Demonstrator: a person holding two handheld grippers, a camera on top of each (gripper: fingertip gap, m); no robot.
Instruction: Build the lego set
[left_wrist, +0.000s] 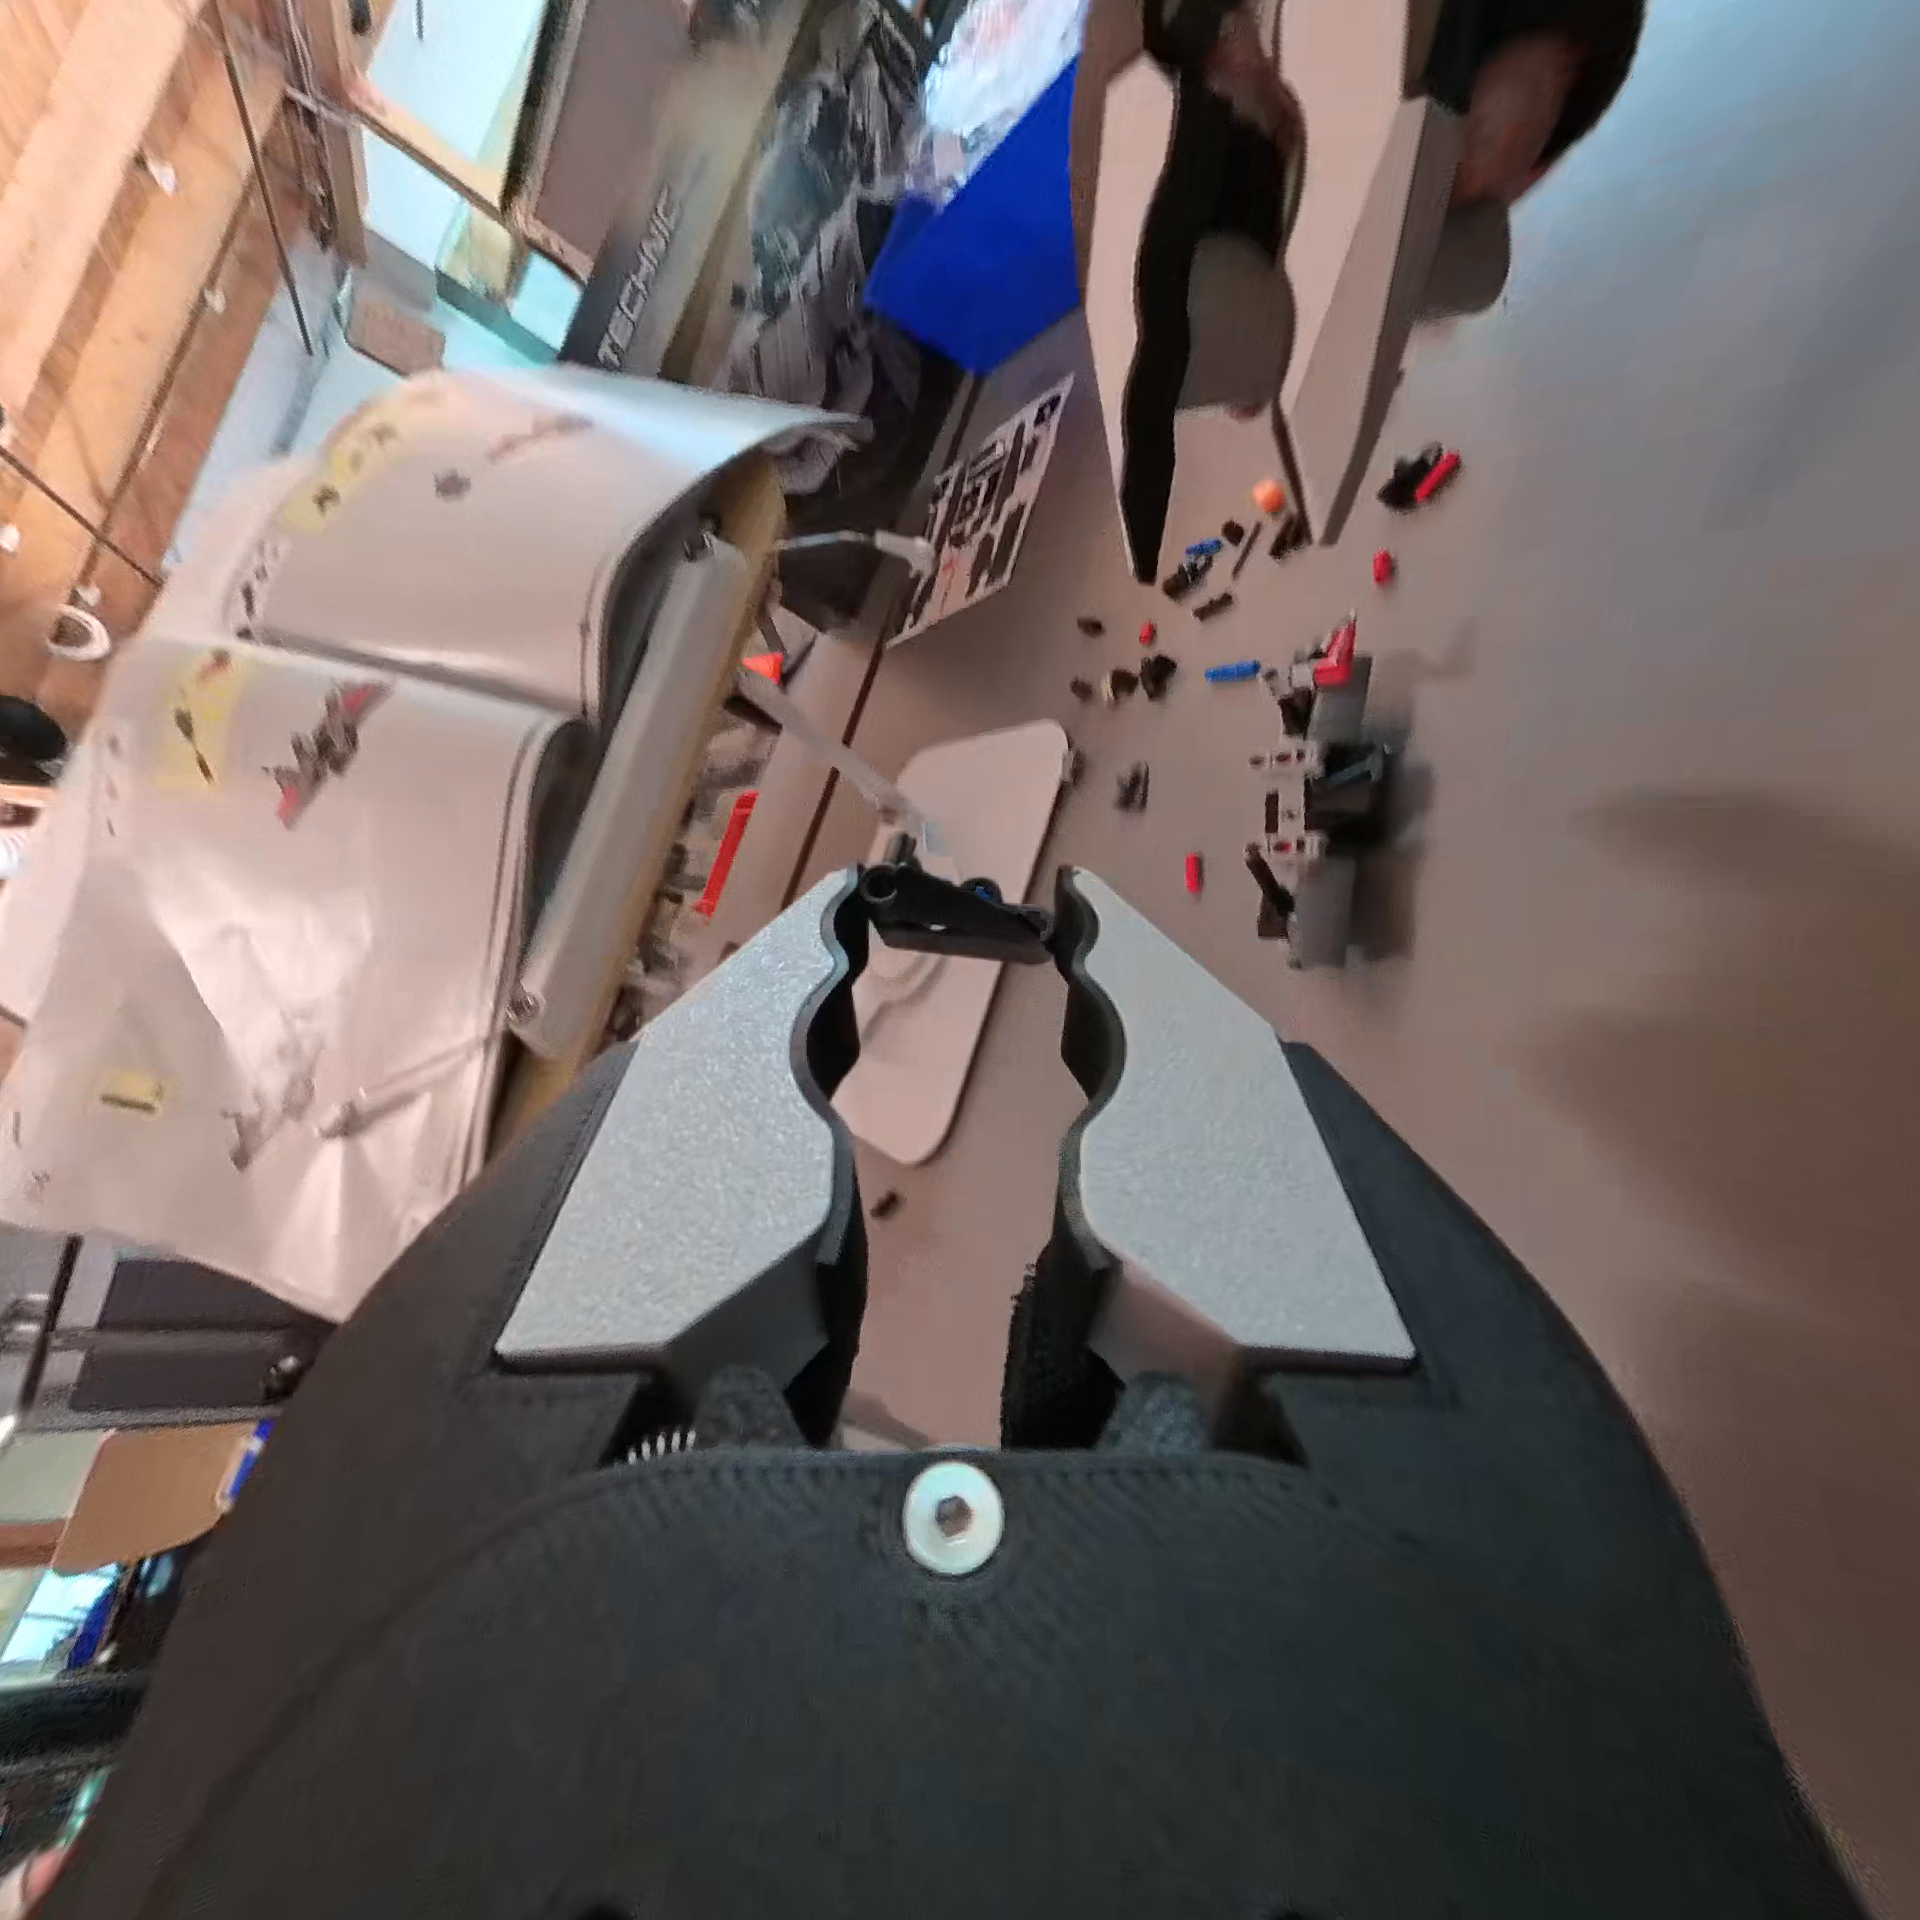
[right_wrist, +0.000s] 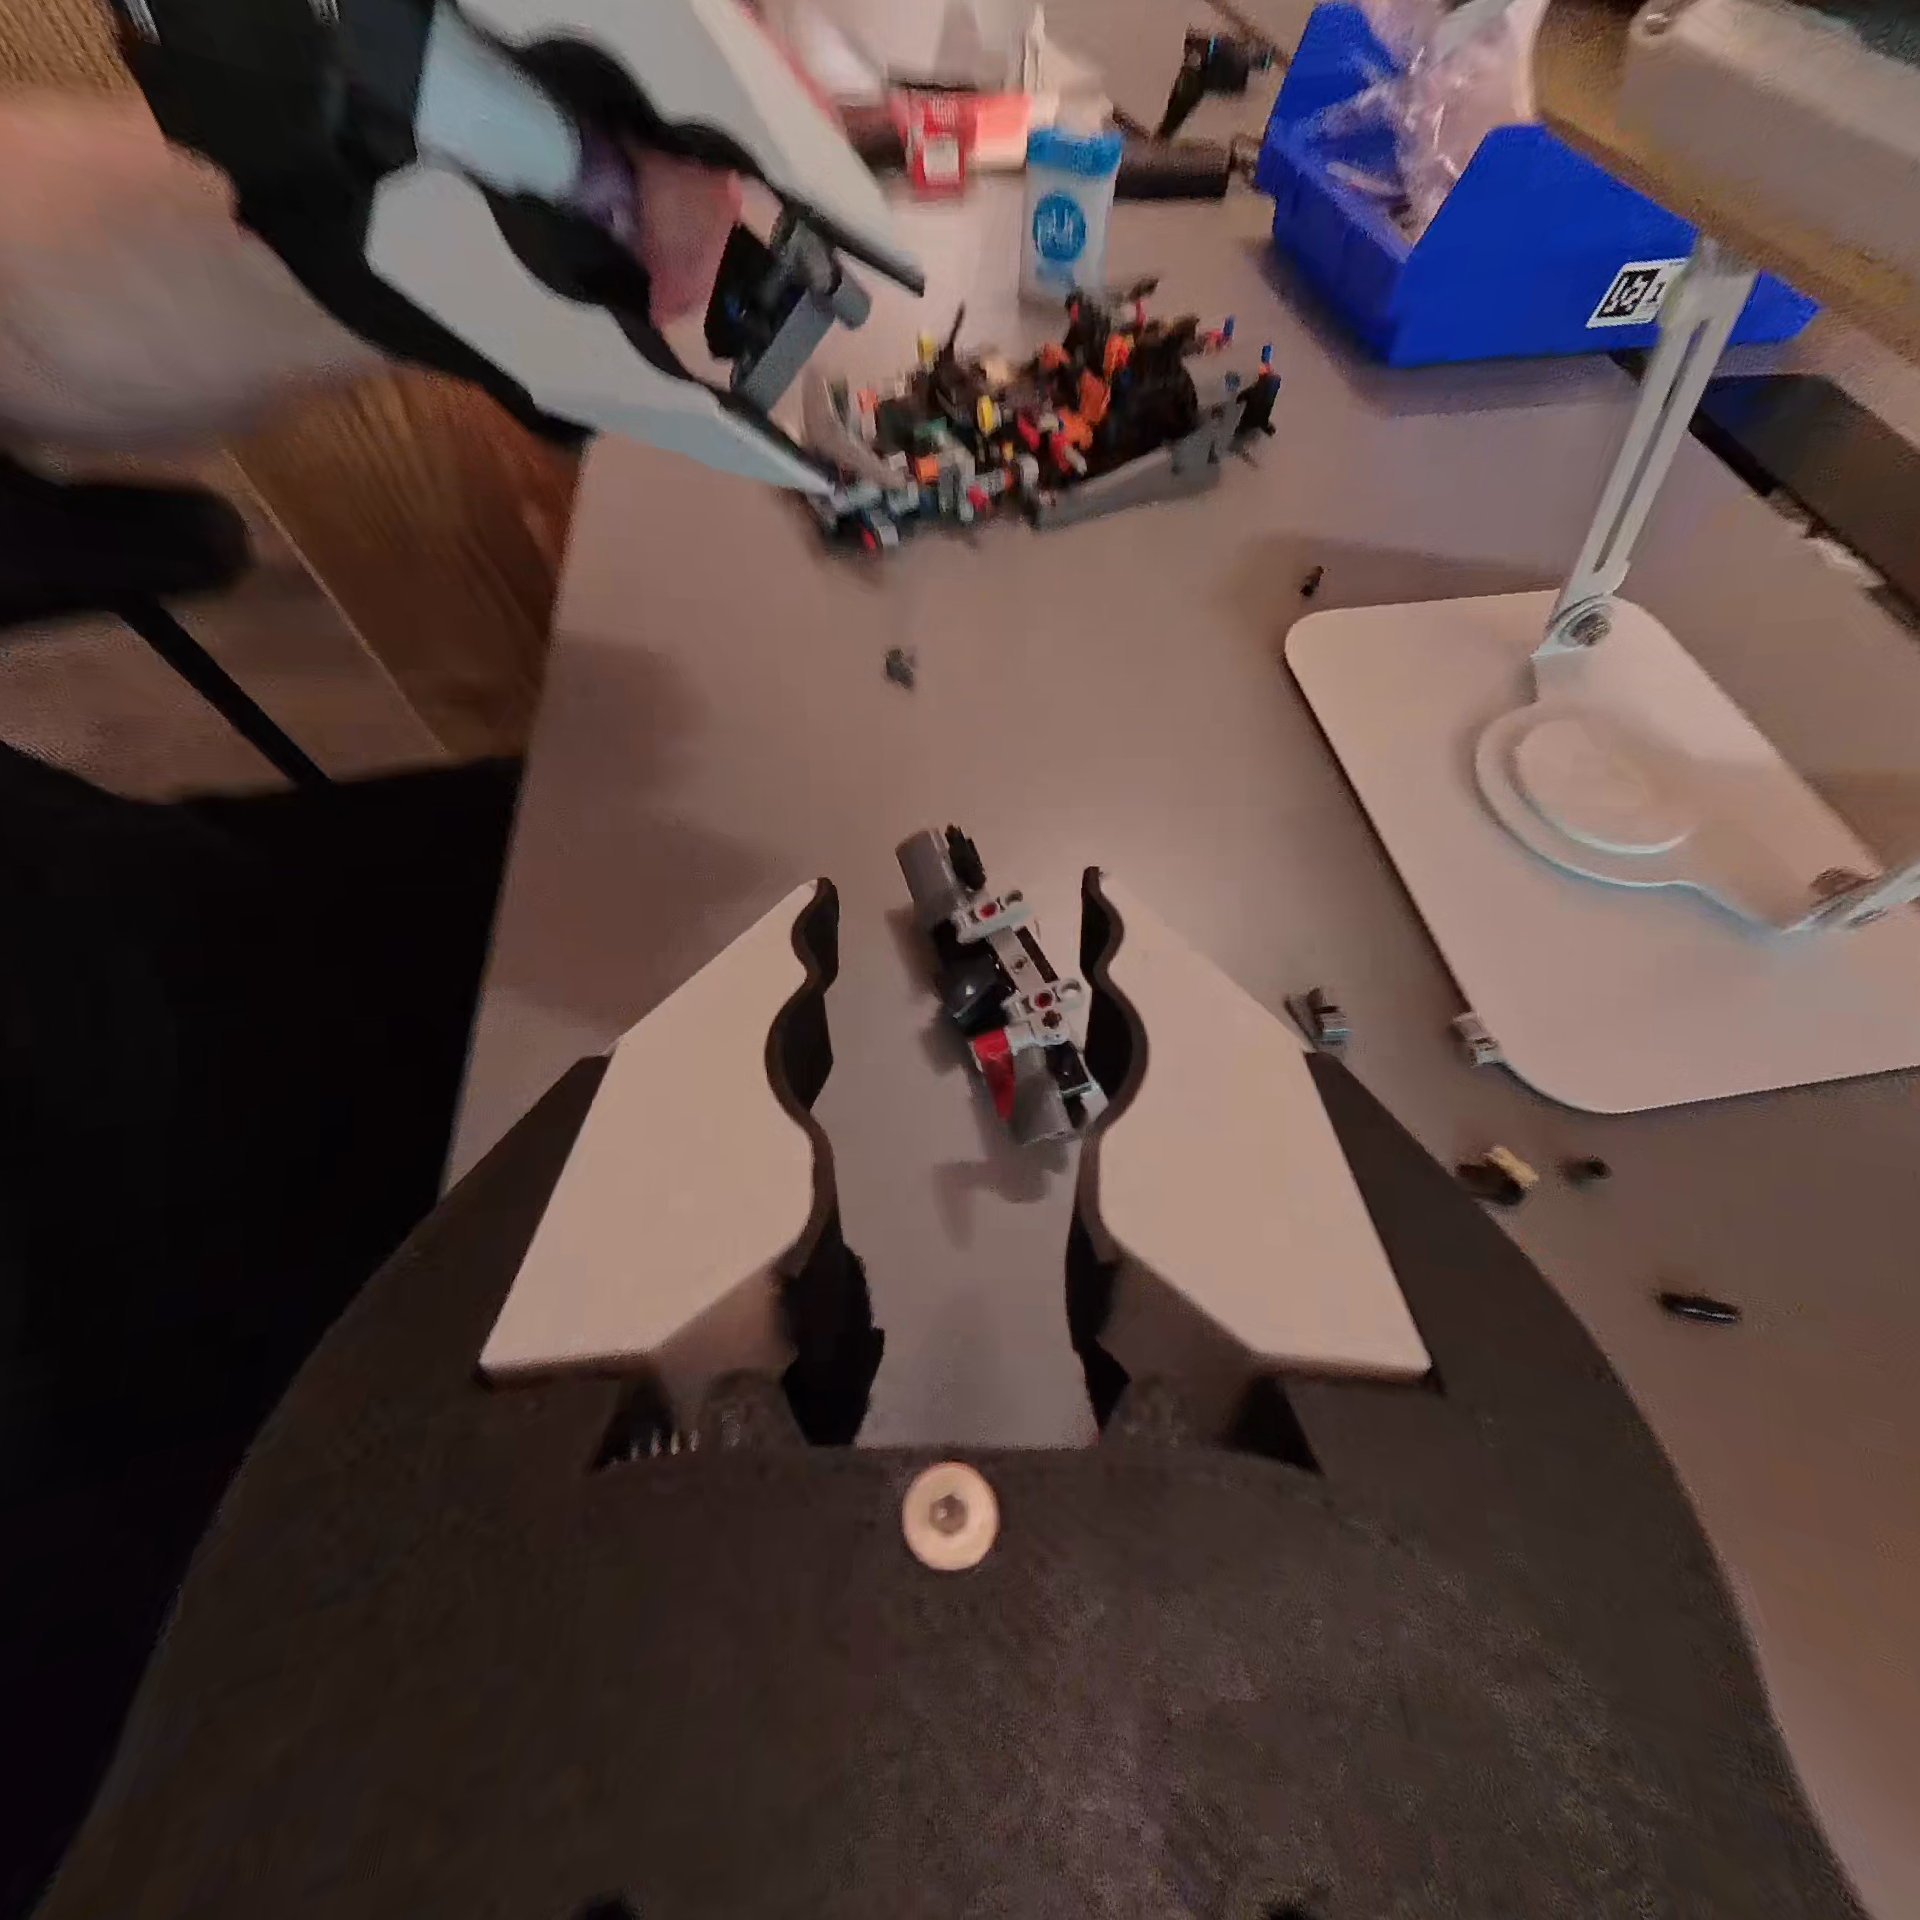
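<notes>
The left tongs (left_wrist: 961, 909) clamp a small black-and-grey lego subassembly (left_wrist: 961, 914) at their tips, raised above the grey tabletop (right_wrist: 1039, 675). The right tongs (right_wrist: 956, 904) gape wide over a grey, black and red lego build (right_wrist: 997, 997) lying mid-tabletop, near its left edge.

A small black lego piece (left_wrist: 961, 914) with a blue pin is clamped crosswise at the tips of the left hand-held gripper (left_wrist: 961, 909), raised off the worktop (right_wrist: 727, 727). A grey, black and red sub-assembly (right_wrist: 992, 992) lies flat on the worktop between the right hand-held gripper's spread fingers. Beyond, a heap of mixed loose pieces (right_wrist: 1049, 426).
</notes>
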